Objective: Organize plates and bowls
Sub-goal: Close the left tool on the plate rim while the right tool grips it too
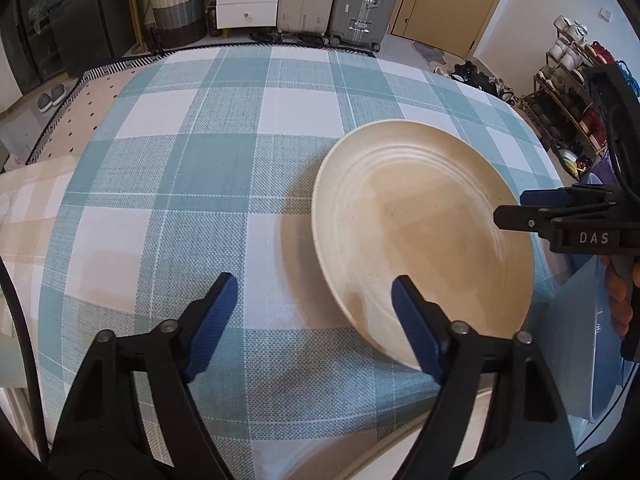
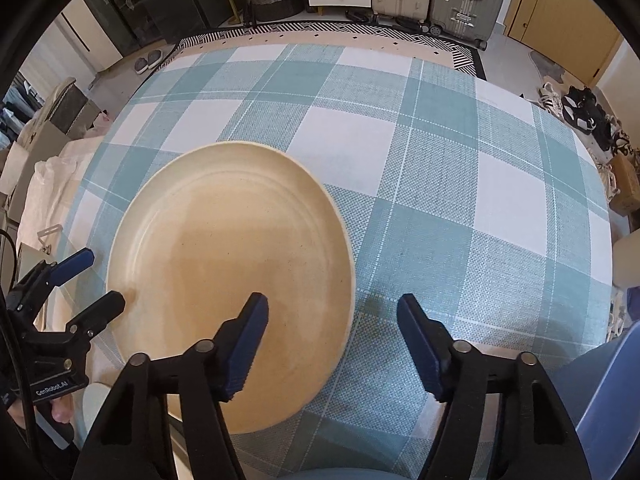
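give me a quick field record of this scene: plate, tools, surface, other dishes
plate: cream plate, flat on the cloth near the table's front edge
left tool: open, holding nothing, just left of the plate
right tool: open, holding nothing, left finger over the plate
surface: teal and white checked tablecloth
other dishes: blue bowl right of the plate

Cream plate [image 1: 424, 232] looks ceramic, smooth w/ soft sheen, faint speckles, raised concentric rings. Checked tablecloth [image 1: 208, 184] on counter: woven cloth, matt, coarse texture. Left claw [image 1: 312, 300]: matt black plastic, ribbed blue pads [image 1: 216, 312], shiny metal pins.
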The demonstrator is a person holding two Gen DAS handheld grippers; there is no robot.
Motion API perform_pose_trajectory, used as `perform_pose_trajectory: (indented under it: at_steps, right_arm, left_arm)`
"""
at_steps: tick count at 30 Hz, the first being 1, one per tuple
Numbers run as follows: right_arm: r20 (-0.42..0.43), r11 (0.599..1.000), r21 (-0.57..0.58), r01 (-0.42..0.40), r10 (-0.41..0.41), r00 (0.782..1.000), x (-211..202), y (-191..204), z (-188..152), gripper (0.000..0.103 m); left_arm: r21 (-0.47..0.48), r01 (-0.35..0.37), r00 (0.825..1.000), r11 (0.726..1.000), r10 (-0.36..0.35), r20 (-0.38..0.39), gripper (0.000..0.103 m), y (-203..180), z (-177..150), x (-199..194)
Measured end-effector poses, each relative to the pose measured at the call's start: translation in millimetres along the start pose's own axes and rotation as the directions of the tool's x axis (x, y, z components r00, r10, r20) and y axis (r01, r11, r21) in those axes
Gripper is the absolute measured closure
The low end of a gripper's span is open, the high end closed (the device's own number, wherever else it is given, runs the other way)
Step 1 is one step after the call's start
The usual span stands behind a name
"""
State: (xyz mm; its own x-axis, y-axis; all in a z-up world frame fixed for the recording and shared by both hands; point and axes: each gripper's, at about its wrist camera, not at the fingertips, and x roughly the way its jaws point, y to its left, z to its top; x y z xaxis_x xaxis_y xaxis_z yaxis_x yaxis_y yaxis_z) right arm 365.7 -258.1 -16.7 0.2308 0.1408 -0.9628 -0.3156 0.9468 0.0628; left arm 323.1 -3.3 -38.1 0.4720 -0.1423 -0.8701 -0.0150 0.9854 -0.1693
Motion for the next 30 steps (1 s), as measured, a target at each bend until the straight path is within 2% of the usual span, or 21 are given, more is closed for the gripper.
perform_pose_trajectory:
  at_steps: [2,7,9,12,14,20,30]
  right_arm:
    - [0.000,1.000,-0.012,0.002,-0.002,1.000,1.2,2.6,-0.8,0.041]
    - [0.004,0.999,-0.030,0.020,-0.019,1.000,1.2,6.2,-2.9,0.054]
    - [0.007,0.999,-0.039,0.028,-0.028,1.000,0.7,6.6,-3.5,0.063]
    - [0.009,0.997,-0.056,0.046,-0.045,0.999,1.6,8.2,-5.0,0.067]
    - [0.012,0.996,-0.071,0.060,-0.059,0.998,2.6,9.8,-6.3,0.075]
    - [0.037,0.991,-0.092,0.100,-0.097,0.995,1.1,11.6,-9.6,0.085]
    - [0.070,0.987,-0.101,0.122,-0.115,0.991,-5.3,16.0,-14.1,0.086]
  left_arm:
    - [-0.003,0.007,1.000,1.000,-0.007,-0.017,0.046,-0.5,-1.3,3.8]
    - [0.004,0.008,1.000,1.000,-0.007,-0.029,0.065,-3.2,-3.7,10.1]
    - [0.004,0.017,0.999,1.000,-0.017,-0.027,0.070,-4.9,-4.1,10.5]
    - [0.019,0.021,1.000,1.000,-0.021,-0.023,0.079,-10.2,-3.5,10.6]
    - [0.028,0.024,0.999,0.999,-0.023,-0.022,0.087,-14.0,-4.3,9.5]
    - [0.060,-0.015,1.000,0.998,0.015,0.001,0.088,-21.9,-5.3,7.3]
    - [0.066,-0.031,0.999,0.997,0.029,0.039,0.088,-20.6,-4.2,-7.0]
